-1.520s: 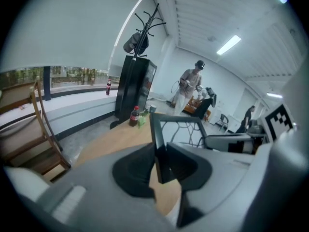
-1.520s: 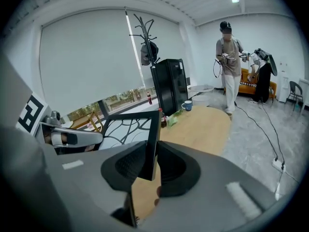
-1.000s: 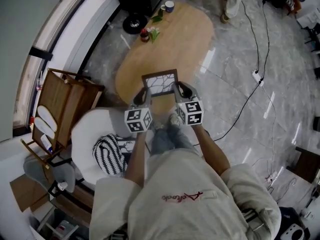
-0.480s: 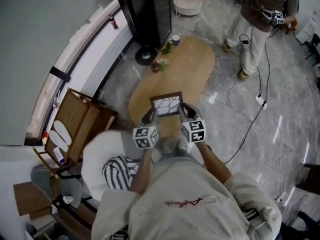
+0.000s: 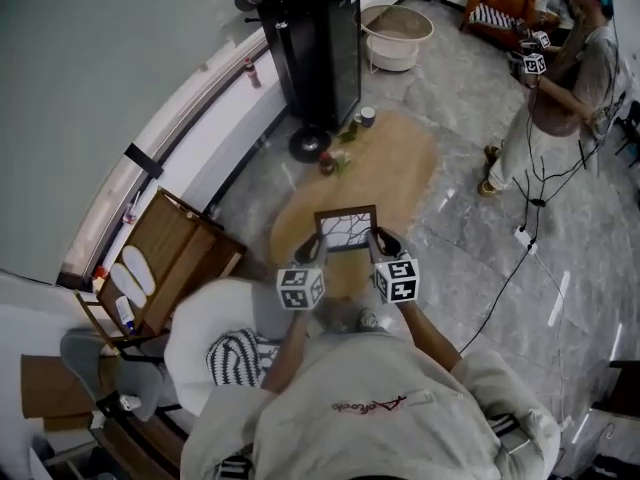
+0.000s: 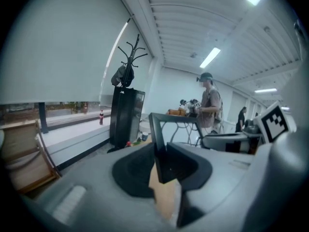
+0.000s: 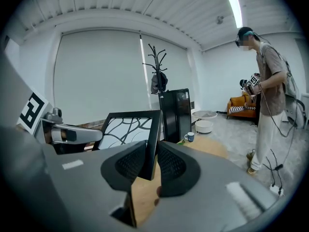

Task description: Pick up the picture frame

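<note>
Over the last second both claws have come up together, lifting the picture frame [image 5: 347, 228] off the desk [image 5: 405, 168] toward the middle of the head view. My left claw [image 5: 312, 250] is clamped on the frame's left side rail and my right claw [image 5: 382, 244] on its right rail. Each claw's own view shows the dark rail pinched between its jaws. I judge the two-sided grip is there to keep the frame level and stop it swinging, with its branch-pattern face turned toward me. The frame hangs over the desk's near end and touches nothing else. By my count there are two claws, one frame, one oval wooden desk, one mug [image 5: 368, 116] at the desk's far end, one black cabinet [image 5: 318, 43] beyond it, and one other person [image 5: 562, 93] at the upper right.
</note>
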`<state>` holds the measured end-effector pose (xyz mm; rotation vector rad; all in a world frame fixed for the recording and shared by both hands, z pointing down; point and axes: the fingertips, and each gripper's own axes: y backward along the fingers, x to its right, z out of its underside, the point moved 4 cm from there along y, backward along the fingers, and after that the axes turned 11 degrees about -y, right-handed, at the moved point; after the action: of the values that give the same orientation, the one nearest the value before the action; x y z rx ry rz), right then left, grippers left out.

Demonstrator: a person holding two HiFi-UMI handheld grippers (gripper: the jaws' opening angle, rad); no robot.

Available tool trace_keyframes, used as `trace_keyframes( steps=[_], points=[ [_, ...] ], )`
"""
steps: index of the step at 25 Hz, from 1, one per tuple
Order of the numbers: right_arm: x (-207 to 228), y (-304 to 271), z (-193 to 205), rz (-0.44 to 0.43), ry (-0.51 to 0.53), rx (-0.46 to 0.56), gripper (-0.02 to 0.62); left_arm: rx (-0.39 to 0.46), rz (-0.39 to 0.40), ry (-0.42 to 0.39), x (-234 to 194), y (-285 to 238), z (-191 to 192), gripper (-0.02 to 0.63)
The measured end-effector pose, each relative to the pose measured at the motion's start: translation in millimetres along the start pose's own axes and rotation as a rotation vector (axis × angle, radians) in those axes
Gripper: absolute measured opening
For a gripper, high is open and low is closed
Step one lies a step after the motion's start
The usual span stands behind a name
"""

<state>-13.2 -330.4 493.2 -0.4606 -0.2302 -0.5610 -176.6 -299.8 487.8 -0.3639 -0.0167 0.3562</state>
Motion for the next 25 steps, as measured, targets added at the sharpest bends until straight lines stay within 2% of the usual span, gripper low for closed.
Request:
trace_keyframes(
  steps=[13,25],
  points=[
    [-26,-3,-41,-0.051,0.058,0.058,0.081,0.078,-0.040,-0.032,-16,19,-41,0.081],
    [-32,-11,-93,-0.054,0.107,0.165,0.080,0.173,-0.047,-0.081,-28,12,-91,0.080]
  ],
)
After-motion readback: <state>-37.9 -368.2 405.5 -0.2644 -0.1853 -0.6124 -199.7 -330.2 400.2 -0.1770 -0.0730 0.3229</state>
